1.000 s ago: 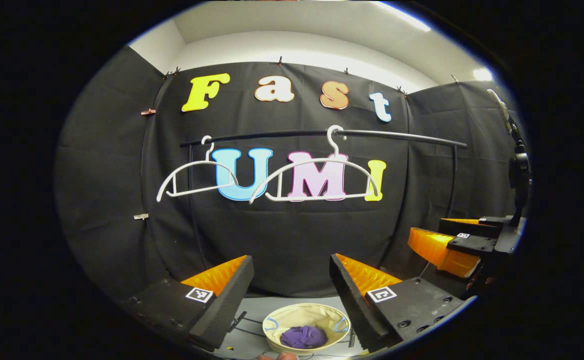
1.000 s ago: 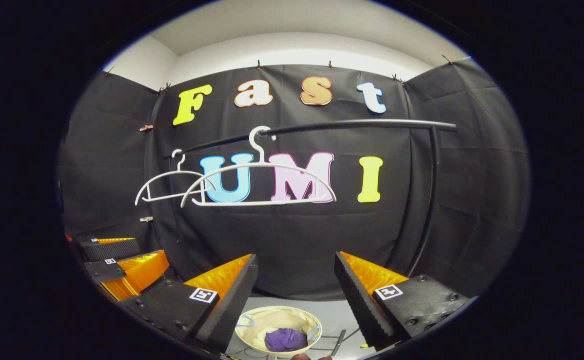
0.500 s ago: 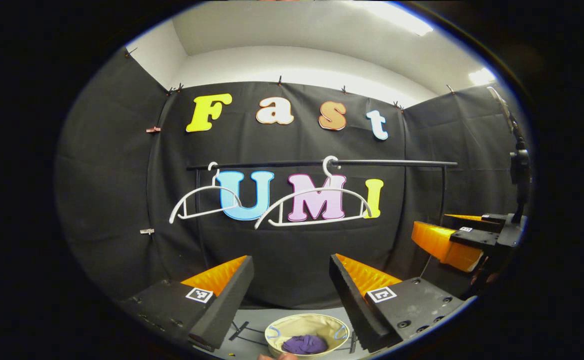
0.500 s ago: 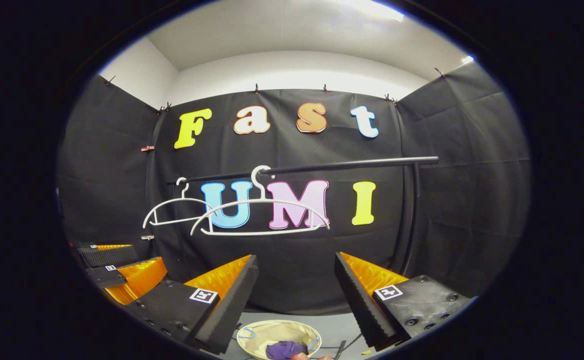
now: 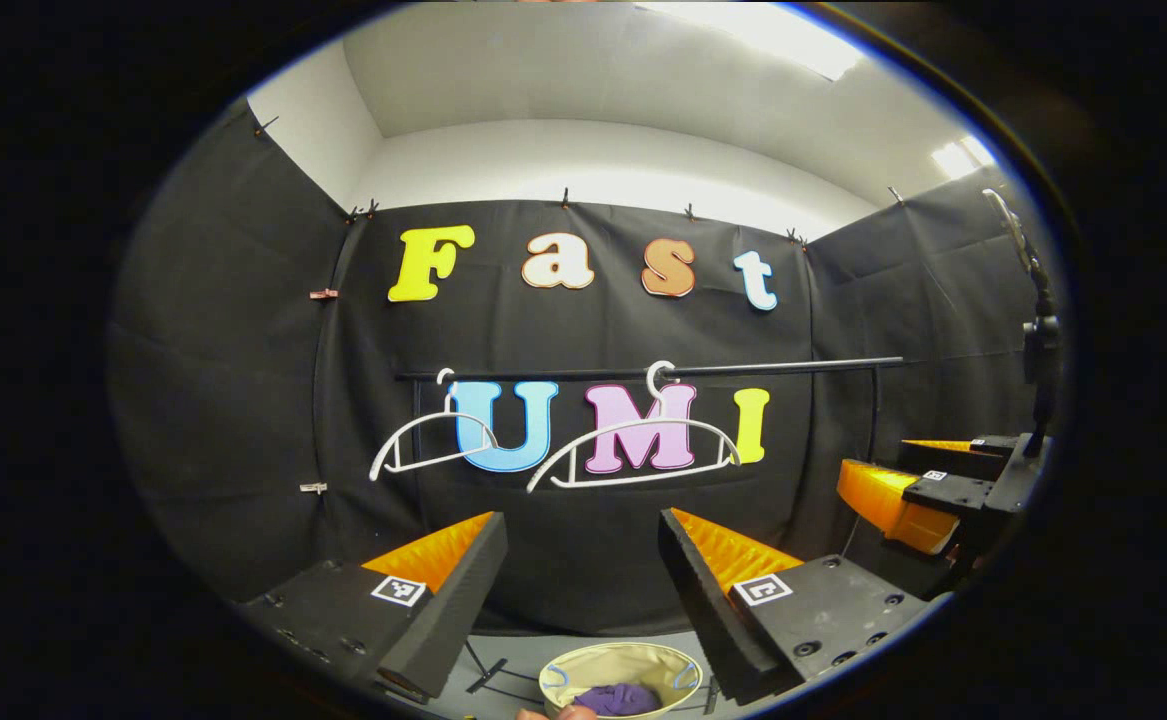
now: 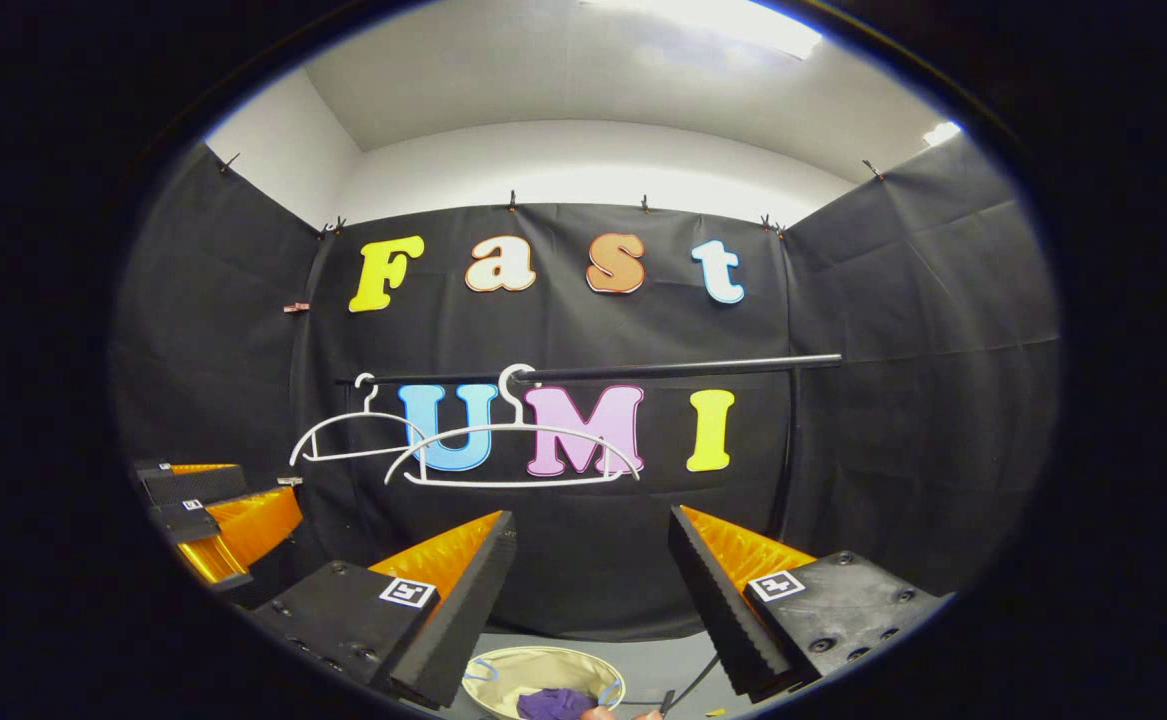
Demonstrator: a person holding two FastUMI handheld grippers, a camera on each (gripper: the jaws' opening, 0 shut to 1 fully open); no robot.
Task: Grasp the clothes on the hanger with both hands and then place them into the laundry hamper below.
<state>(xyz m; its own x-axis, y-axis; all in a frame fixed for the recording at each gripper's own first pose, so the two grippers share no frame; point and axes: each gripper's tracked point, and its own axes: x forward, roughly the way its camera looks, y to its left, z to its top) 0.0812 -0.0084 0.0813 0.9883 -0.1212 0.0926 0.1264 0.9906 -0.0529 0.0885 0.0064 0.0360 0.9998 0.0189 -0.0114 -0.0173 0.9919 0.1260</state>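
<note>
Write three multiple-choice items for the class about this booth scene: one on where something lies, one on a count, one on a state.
1. Where is the crumpled purple cloth?
A. On the black rail
B. In the round cream fabric hamper
C. On a hanger

2. How many white plastic hangers hang on the black metal rail?
A. One
B. Two
C. Four

3. How do the jaws of the left gripper and right gripper stand?
A. Both open, holding nothing
B. Both shut on cloth
C. One shut on a hanger

Answers: 1 B, the cloth sits inside the hamper's rim; 2 B, two bare hangers hook over the rail; 3 A, a wide empty gap shows between each pair of fingers.
</note>
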